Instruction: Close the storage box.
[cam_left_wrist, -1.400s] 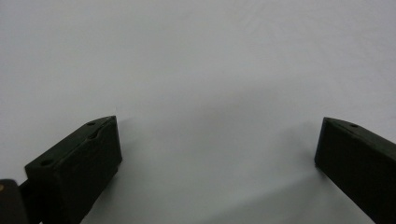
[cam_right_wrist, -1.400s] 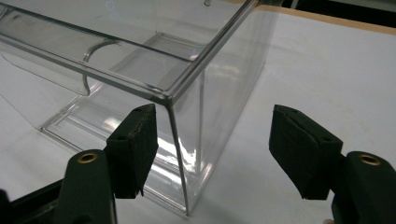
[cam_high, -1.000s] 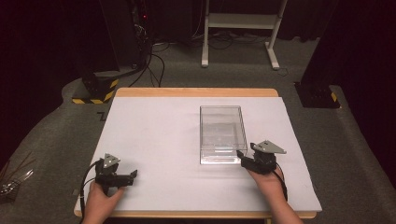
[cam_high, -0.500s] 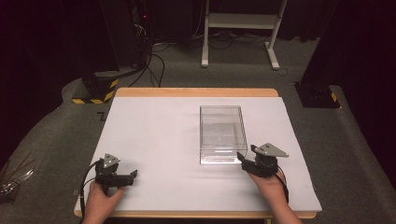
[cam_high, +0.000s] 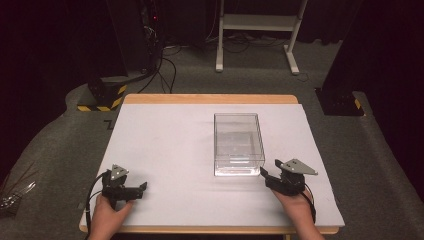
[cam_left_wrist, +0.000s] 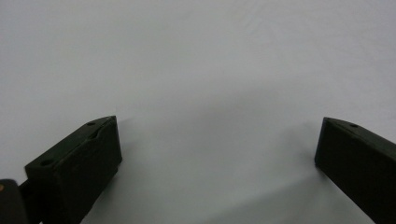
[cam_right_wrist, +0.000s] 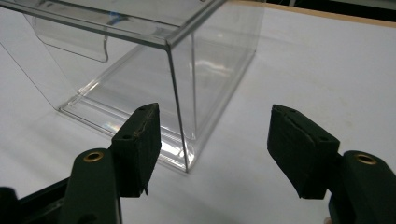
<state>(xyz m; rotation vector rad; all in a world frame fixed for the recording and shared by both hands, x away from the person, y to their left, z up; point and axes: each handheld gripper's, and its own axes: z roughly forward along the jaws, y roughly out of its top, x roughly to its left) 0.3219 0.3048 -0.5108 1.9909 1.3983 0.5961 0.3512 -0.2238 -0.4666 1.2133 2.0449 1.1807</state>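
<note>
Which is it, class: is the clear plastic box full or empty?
Empty: through the clear plastic box only white table shows.

Box (cam_high: 239, 144) sitting on worktop (cam_high: 165, 145), right of centre, long side running front to back. Right tongs (cam_high: 268, 174) lying near front edge, just beside box's front right corner, pointing at it, jaws apart. Left tongs (cam_high: 141, 187) resting at front left of worktop, well apart from box, jaws apart, bare worktop lying between them.
</note>
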